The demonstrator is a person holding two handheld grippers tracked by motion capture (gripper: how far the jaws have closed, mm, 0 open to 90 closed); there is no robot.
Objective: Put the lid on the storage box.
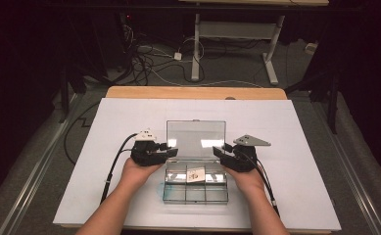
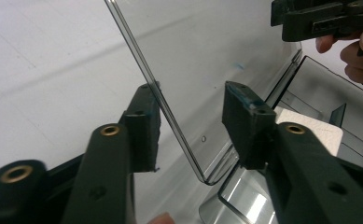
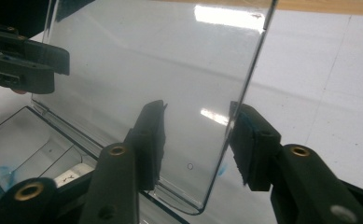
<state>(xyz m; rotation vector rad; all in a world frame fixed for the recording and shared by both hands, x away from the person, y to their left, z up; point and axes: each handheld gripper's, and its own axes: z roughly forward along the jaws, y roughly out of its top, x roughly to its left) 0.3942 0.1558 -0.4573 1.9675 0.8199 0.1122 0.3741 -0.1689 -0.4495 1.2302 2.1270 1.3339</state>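
A clear plastic compartment box (image 1: 195,192) lies on the white board with its lid (image 1: 196,137) standing upright. A small white item (image 1: 196,175) rests in a middle compartment. My left gripper (image 1: 172,151) is at the lid's left edge. In the left gripper view, the lid (image 2: 207,56) passes between the jaws (image 2: 191,100), close against the left pad and clear of the right one. My right gripper (image 1: 219,151) is at the lid's right edge. In the right gripper view, the lid (image 3: 146,60) runs between its jaws (image 3: 198,116), beside the right pad.
The white board (image 1: 129,122) covers a wooden table (image 1: 193,92). Bare board lies to the left, right and far side of the box. Beyond the table, cables (image 1: 144,58) trail over the floor near another table's white legs (image 1: 196,54).
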